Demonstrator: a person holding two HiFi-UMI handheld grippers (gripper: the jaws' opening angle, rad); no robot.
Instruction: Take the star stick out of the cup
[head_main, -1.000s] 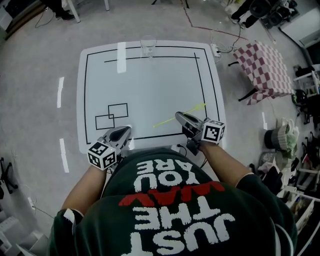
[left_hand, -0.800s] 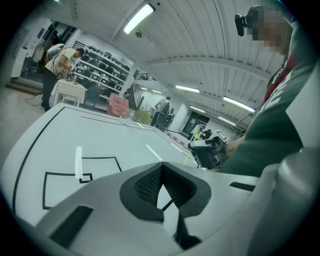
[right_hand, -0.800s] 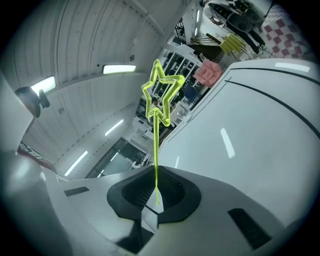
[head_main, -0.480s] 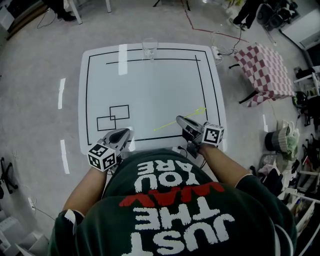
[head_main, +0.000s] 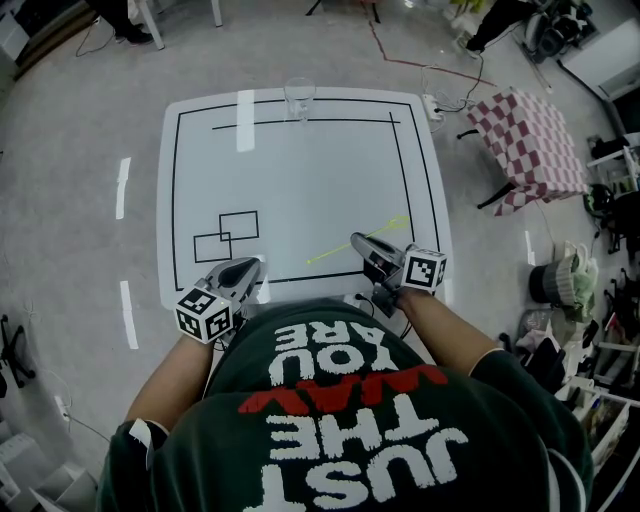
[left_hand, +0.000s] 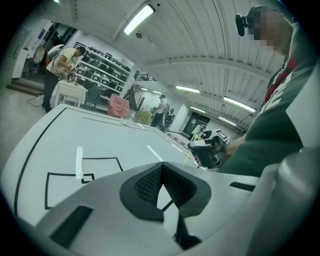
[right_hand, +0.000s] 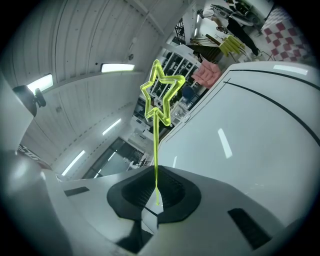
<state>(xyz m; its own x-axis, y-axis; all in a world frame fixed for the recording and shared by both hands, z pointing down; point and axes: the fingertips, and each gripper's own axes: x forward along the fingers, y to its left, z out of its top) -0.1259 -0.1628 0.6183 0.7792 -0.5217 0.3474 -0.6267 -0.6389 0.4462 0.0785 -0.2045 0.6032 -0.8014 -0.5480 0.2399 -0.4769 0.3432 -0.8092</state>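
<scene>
- The table (head_main: 300, 170) is white with black lines. Both grippers are at its near edge.
- The left gripper (head_main: 248, 265) rests near the near-left corner. Its jaws are together with nothing between them (left_hand: 161, 172), and it is well apart from anything the task needs.
- The right gripper (head_main: 362, 242) is at the near right, with its jaws clamped on the stick (head_main: 340, 247). Its own view shows the pads pinching the lower end (right_hand: 156, 192).
- The cup (head_main: 298, 97), a clear glass, stands upright at the far edge, well apart from both grippers. It looks empty, though it is small in the head view.
- The stick is thin and yellow-green. In the right gripper view its long axis runs straight out from the jaws, with the star (right_hand: 161, 97) at the free end. In the head view it slants across the near right of the table, and I cannot tell whether it touches the surface.
- Judged from this, the stick is already out of the cup. Any setting down would fall to the right gripper, with the star end leading.
</scene>
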